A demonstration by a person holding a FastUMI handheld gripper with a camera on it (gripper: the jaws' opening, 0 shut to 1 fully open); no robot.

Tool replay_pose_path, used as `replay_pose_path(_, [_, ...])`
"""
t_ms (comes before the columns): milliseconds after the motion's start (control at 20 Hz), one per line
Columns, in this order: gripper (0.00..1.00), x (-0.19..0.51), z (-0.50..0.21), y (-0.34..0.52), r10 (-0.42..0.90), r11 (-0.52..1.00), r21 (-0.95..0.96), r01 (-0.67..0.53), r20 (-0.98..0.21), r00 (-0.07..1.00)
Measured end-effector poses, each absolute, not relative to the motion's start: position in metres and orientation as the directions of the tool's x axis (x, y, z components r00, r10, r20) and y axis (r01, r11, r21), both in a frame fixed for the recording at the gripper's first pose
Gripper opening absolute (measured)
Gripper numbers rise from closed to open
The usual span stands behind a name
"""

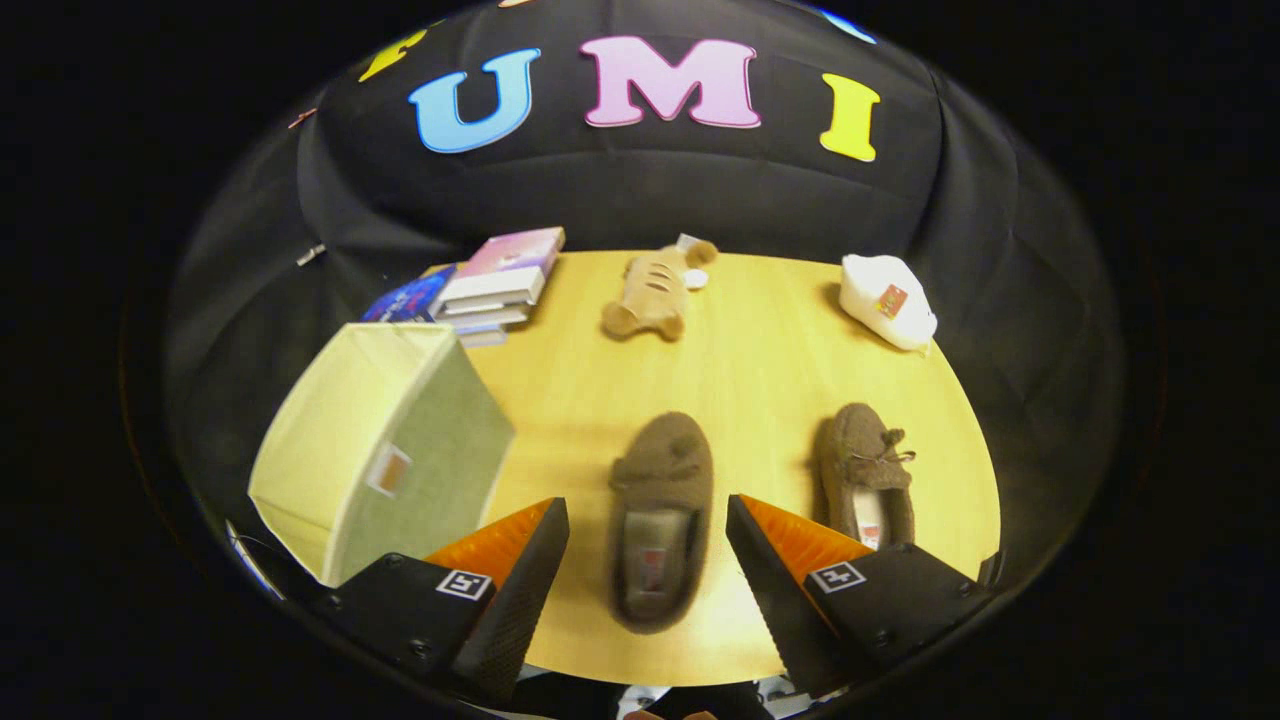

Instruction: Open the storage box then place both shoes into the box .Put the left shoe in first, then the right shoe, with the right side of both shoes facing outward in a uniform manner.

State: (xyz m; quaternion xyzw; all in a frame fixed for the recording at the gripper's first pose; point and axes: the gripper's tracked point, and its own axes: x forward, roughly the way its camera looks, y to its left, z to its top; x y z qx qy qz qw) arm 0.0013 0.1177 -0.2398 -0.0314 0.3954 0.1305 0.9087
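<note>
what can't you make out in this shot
- Shoe between the gripper fingers: motion-blurred in the gripper view, so contact with the open fingers is unclear.
- Other shoe: heel hidden behind a finger.
- Storage box: whether it is open and what it holds is out of sight.
- White bag: label too small.

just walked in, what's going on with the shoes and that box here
A person's handheld gripper hangs open over a wooden table, its fingers either side of the nearer brown shoe, not gripping it. The second shoe lies just to its right. The pale green storage box sits to the left; neither shoe is in it yet.
</note>
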Motion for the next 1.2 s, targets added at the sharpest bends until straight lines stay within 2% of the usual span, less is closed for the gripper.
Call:
replay_pose_path(250, [0.99, 0.007, -0.305, 0.095, 0.164, 0.977, 0.053, -0.206, -0.806, 0.569])
replay_pose_path(550, [0.99, 0.03, -0.344, 0.096, 0.142, 0.986, 0.07, -0.154, -0.84, 0.524])
replay_pose_path(600, [0.95, 0.032, -0.348, 0.098, 0.147, 0.986, 0.081, -0.147, -0.844, 0.515])
replay_pose_path(800, [0.74, 0.039, -0.352, 0.11, 0.17, 0.984, 0.117, -0.134, -0.843, 0.51])
replay_pose_path(850, [0.67, 0.04, -0.353, 0.112, 0.174, 0.984, 0.125, -0.129, -0.845, 0.506])
replay_pose_path(900, [0.55, 0.039, -0.355, 0.115, 0.18, 0.983, 0.139, -0.118, -0.85, 0.496])
replay_pose_path(1100, [0.27, 0.041, -0.355, 0.113, 0.171, 0.985, 0.154, -0.075, -0.863, 0.475])
replay_pose_path(1150, [0.26, 0.041, -0.355, 0.108, 0.158, 0.987, 0.146, -0.062, -0.868, 0.471])
replay_pose_path(1200, [0.12, 0.042, -0.355, 0.107, 0.159, 0.987, 0.155, -0.048, -0.867, 0.472])
